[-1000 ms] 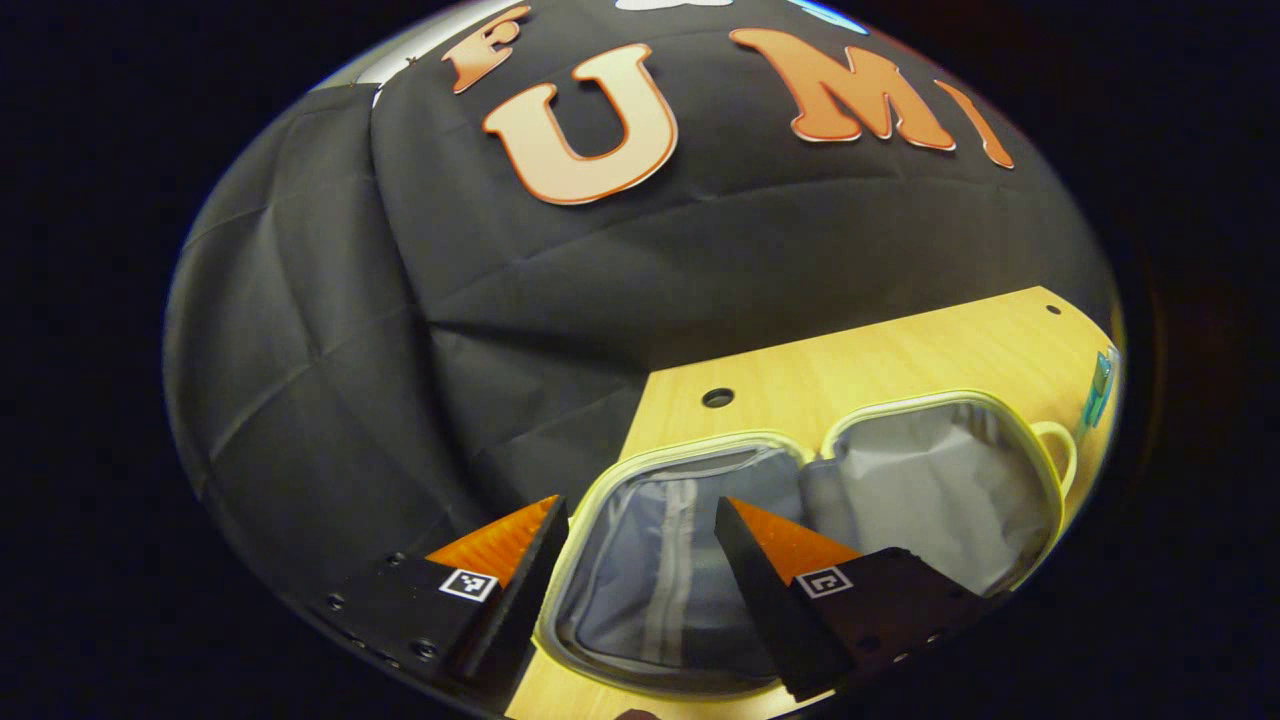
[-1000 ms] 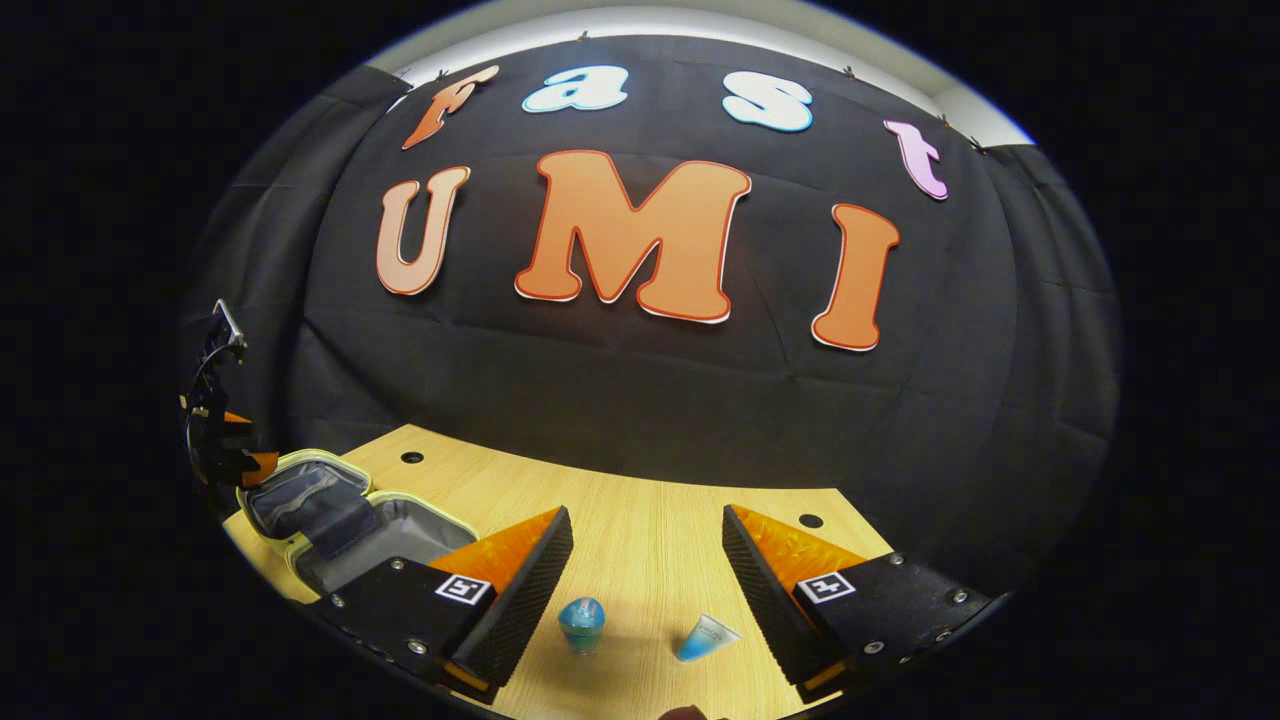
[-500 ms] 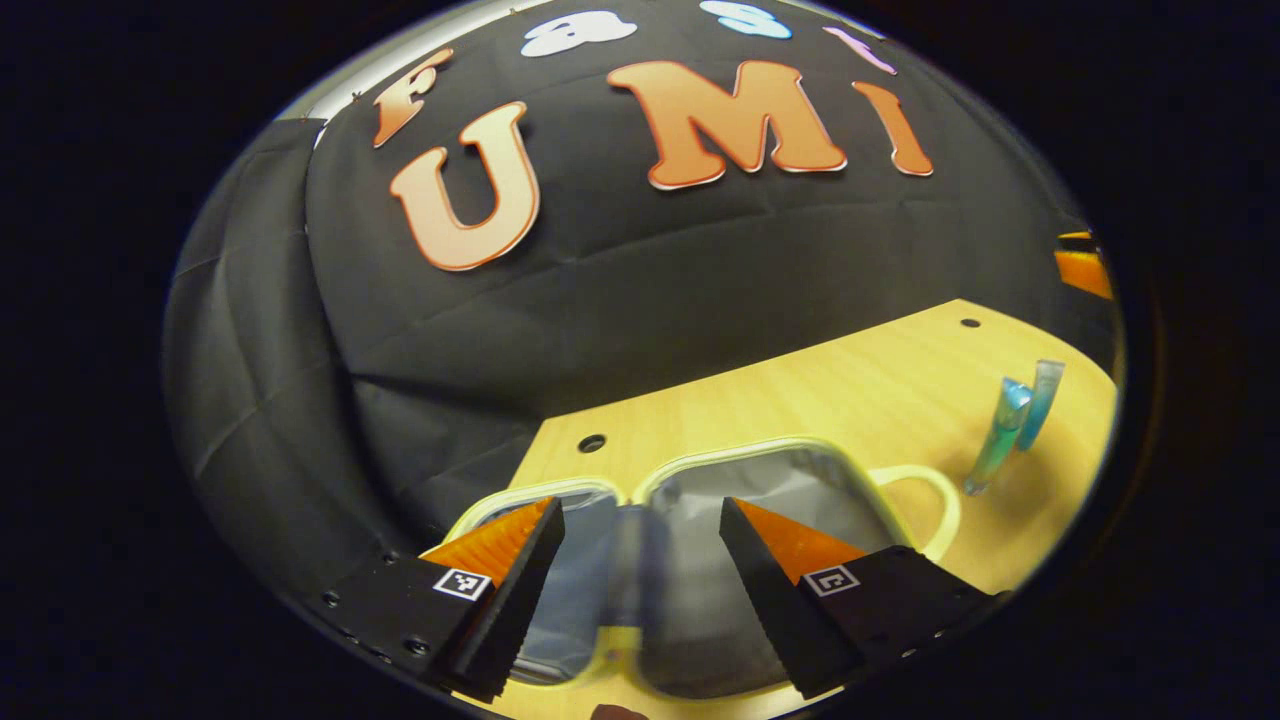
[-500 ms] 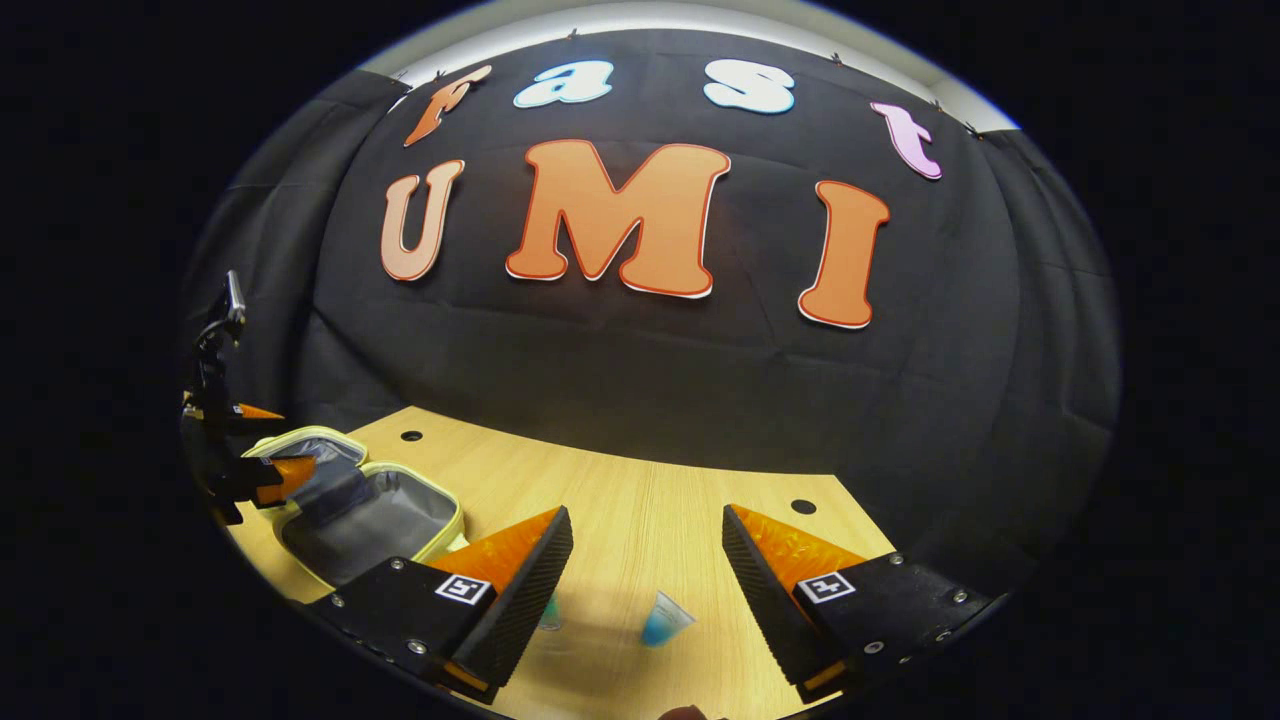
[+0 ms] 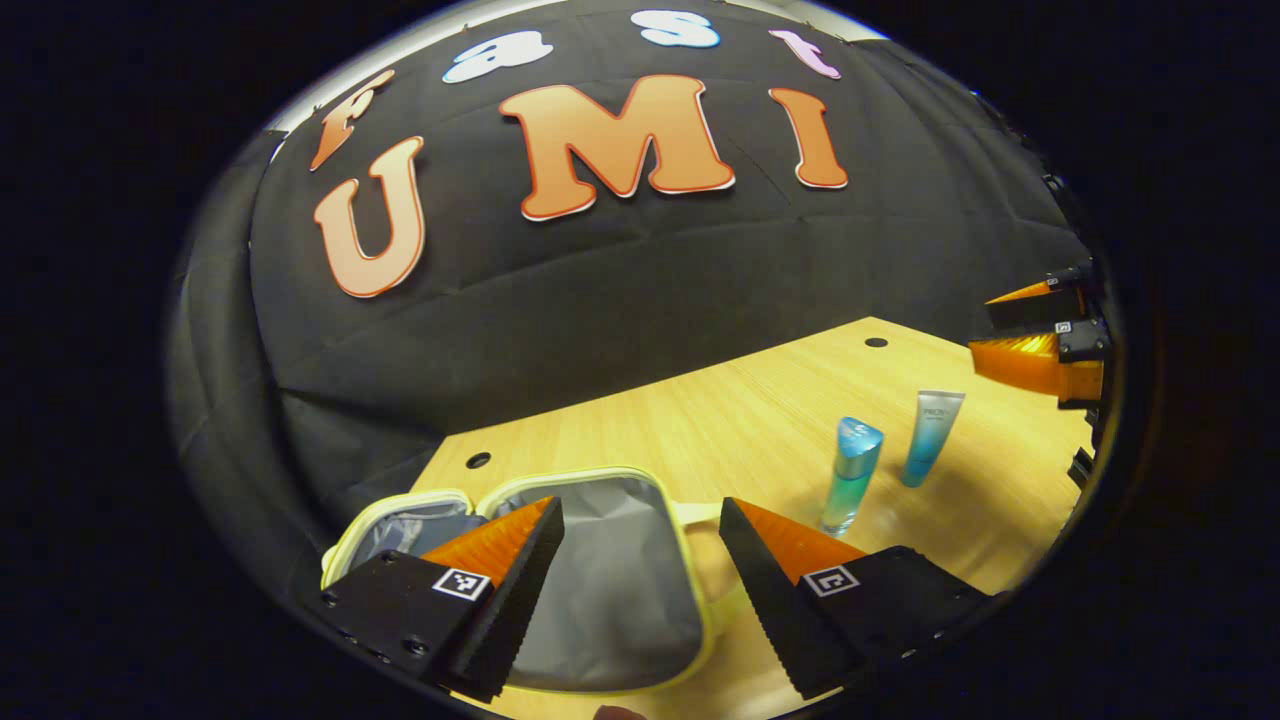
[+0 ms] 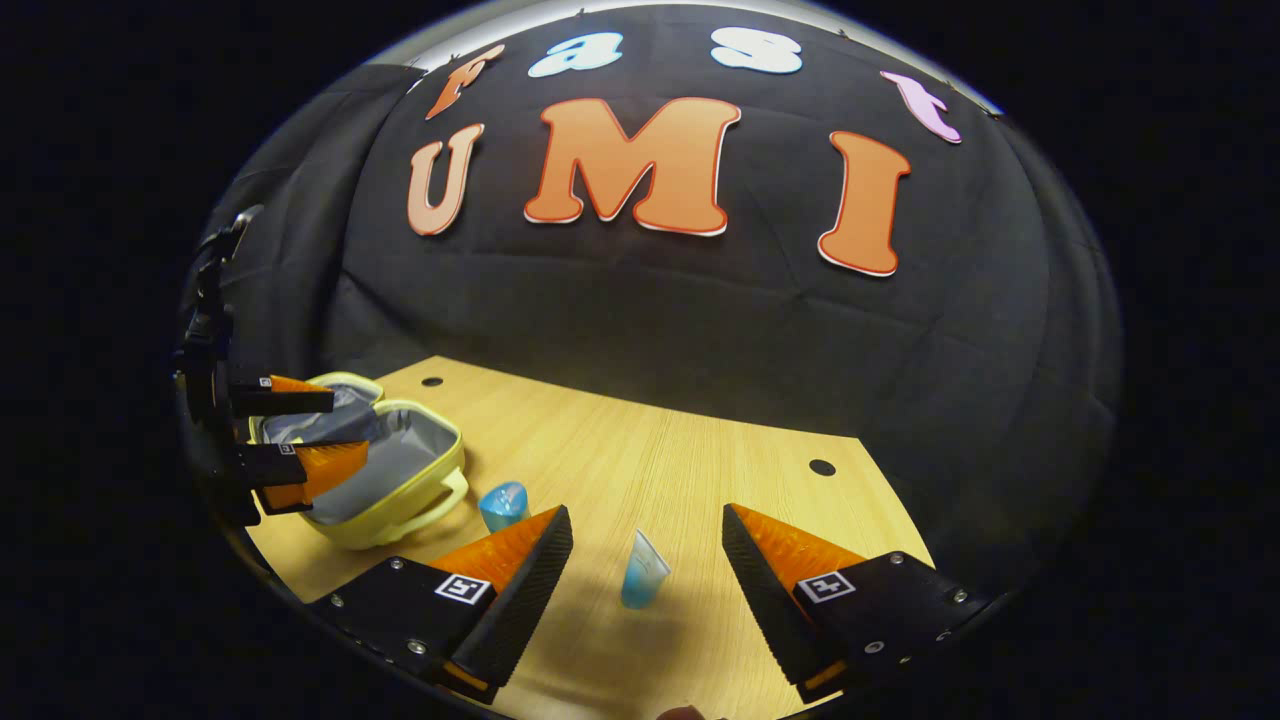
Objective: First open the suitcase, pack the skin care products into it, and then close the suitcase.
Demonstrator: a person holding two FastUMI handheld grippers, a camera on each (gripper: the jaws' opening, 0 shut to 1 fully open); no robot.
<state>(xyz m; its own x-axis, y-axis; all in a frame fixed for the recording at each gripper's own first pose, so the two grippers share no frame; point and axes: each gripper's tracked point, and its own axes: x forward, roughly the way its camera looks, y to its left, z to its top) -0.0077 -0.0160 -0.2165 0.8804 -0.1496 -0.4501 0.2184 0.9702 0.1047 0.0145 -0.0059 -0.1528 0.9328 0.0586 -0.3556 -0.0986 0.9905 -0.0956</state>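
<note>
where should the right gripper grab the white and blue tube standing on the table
Grip the tube across its narrow middle, coming from above and in front. It stands upright on its cap between the open fingers of the right gripper, flat sealed end up. The bottle stands apart to its left, so closing on the tube should not knock it.

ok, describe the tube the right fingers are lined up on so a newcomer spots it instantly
On the wooden table, right of the open yellow suitcase, two blue skin care items stand upright. The tube is the flat one, white at its top and blue below; its neighbour, the bottle, is round with a glossy blue cap.
</note>
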